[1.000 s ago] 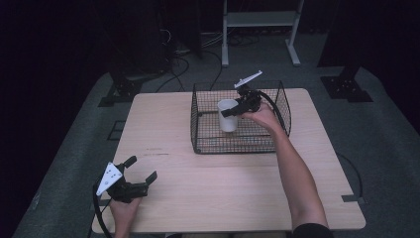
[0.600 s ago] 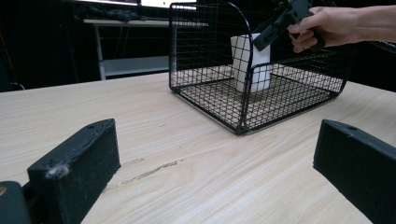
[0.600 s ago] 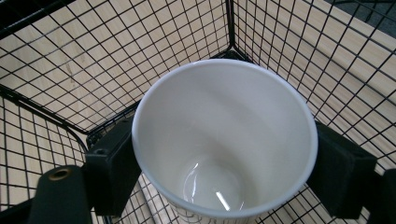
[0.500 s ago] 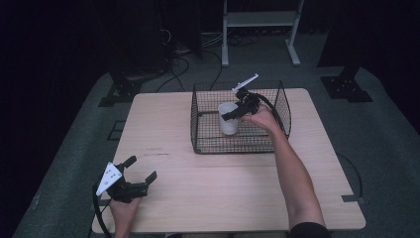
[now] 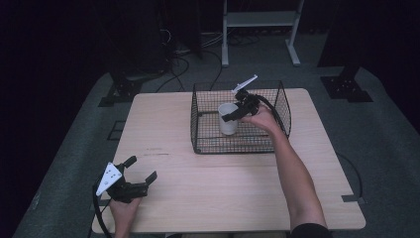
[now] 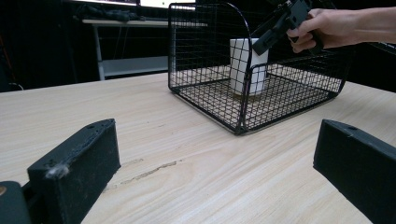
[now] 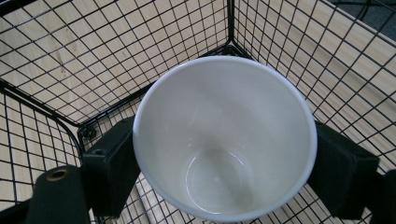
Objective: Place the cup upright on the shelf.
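Observation:
A white cup (image 5: 228,119) stands upright on the floor of the black wire basket (image 5: 277,106) at the table's far middle. My right gripper (image 5: 231,116) reaches into the basket from above. Its jaws sit on either side of the cup (image 7: 224,140), with the pads against its walls. They have just been opening a little, and the cup is still between them. The cup (image 6: 247,65) is empty. My left gripper (image 5: 142,167) rests open near the table's front left corner, with nothing between its jaws (image 6: 215,172).
The basket (image 6: 243,107) has high wire walls around the cup and an open top. Bare wooden tabletop (image 5: 208,183) lies between the basket and my left gripper. A metal stand (image 5: 257,20) is on the floor beyond the table.
My right gripper and the cup have sunk slightly inside the basket. The left gripper has stayed where it was.

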A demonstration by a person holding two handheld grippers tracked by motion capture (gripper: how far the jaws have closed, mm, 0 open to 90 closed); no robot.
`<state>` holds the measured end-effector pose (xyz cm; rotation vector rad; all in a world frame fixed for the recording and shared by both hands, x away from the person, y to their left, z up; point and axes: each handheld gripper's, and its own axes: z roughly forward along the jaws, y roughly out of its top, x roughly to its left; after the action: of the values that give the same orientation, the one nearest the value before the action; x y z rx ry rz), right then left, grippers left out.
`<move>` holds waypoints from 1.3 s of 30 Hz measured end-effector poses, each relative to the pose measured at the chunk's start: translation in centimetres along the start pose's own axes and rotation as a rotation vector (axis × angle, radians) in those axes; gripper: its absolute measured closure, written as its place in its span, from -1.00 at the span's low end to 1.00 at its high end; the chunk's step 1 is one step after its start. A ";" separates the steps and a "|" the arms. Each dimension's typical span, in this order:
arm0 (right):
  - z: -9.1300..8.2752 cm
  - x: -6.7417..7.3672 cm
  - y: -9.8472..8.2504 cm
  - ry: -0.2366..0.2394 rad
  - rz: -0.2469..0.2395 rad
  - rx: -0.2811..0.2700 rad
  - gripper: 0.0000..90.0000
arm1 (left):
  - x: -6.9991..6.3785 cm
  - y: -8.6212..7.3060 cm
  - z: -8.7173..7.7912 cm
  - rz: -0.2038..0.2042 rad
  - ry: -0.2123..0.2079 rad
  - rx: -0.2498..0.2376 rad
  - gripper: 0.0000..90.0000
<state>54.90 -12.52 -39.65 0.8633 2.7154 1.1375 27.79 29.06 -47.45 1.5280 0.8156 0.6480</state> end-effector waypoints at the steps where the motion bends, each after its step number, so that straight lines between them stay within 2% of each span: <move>1: 0.0 0.2 0.1 -0.004 -0.009 0.004 -0.60 | 0.0 0.0 0.0 0.001 0.001 0.000 -1.00; 26: -0.2 1.2 0.0 -0.030 -0.044 -0.008 -0.66 | 0.0 0.0 0.0 0.004 0.002 0.001 -1.00; 36: -0.8 1.4 0.3 -0.044 -0.042 -0.043 -0.72 | 0.0 0.0 0.0 0.002 0.002 0.002 -1.00; 39: -1.4 1.3 0.4 -0.052 -0.033 -0.075 -0.72 | 0.1 0.0 0.0 0.003 0.003 0.003 -1.00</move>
<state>53.66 -12.49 -38.21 0.8235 2.6174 1.1853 27.87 29.09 -47.46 1.5314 0.8168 0.6518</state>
